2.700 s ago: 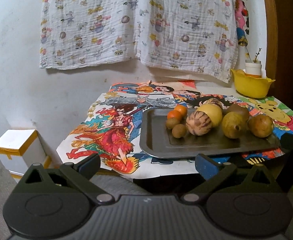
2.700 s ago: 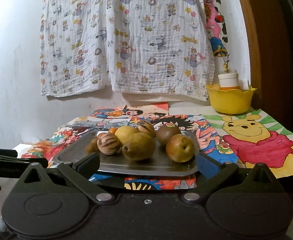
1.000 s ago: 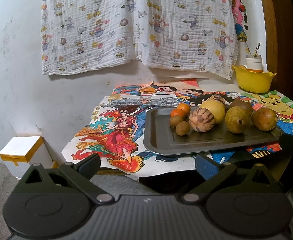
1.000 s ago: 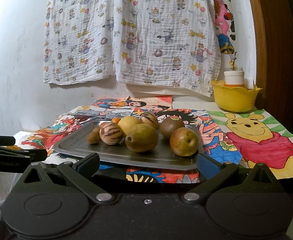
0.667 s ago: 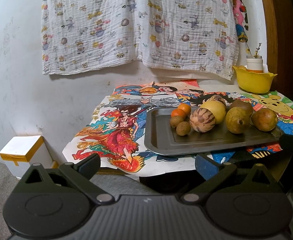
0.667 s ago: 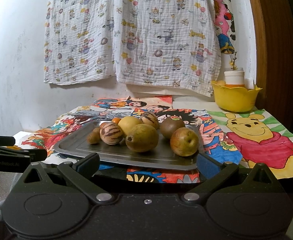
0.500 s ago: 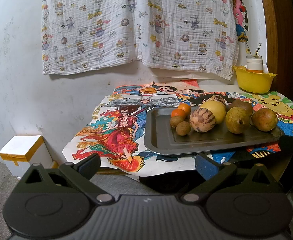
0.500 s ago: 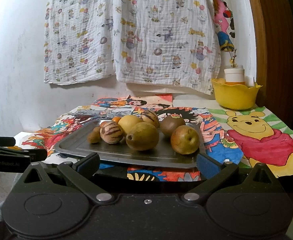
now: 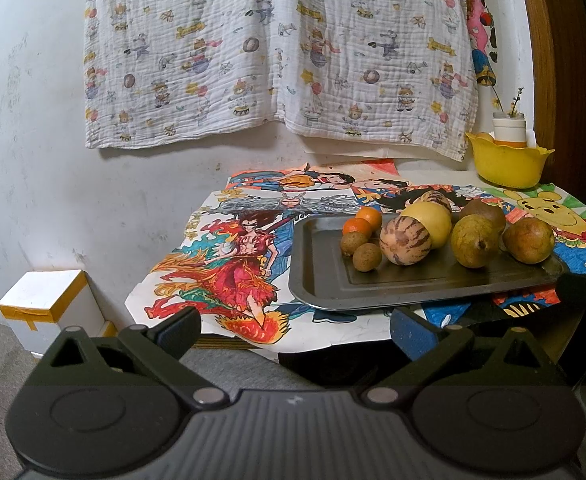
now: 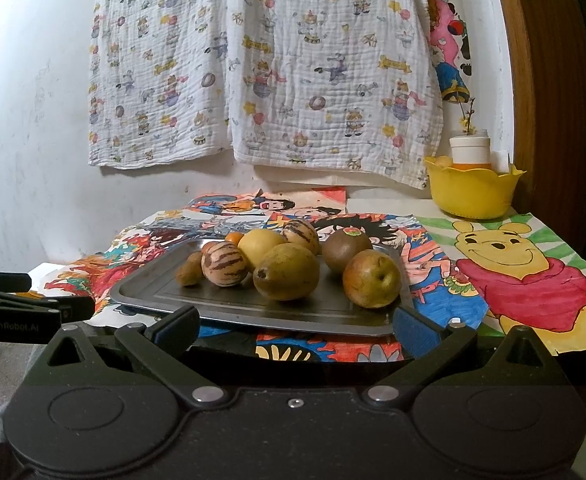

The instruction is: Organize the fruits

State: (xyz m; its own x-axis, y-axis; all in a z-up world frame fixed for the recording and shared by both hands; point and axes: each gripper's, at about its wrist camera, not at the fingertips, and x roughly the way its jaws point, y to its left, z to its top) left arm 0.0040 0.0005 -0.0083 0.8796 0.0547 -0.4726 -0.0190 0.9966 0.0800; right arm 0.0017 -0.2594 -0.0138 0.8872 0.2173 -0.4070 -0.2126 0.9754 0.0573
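A grey metal tray (image 9: 321,280) (image 10: 229,308) lies on the table and holds several fruits: two striped melons (image 9: 405,241) (image 10: 224,264), a yellow fruit (image 10: 260,249), two small oranges (image 9: 368,217), two small brown fruits (image 9: 367,257), a green-brown pear (image 10: 287,272), a reddish pear (image 10: 371,279) and a kiwi (image 10: 345,249). My left gripper (image 9: 295,328) is open and empty, in front of the table's left front edge. My right gripper (image 10: 295,326) is open and empty, just before the tray's near rim. The left gripper also shows at the left of the right wrist view (image 10: 17,310).
Colourful cartoon drawings (image 9: 229,276) (image 10: 525,276) cover the table. A yellow bowl (image 10: 473,192) with a white cup stands at the back right. A patterned cloth (image 10: 261,64) hangs on the wall. A white box (image 9: 49,304) sits on the floor at left. A wooden frame (image 10: 549,80) borders the right.
Both grippers have drifted slightly, so the tray sits a little nearer in the right wrist view. Both stay open and empty. The fruits have not moved.
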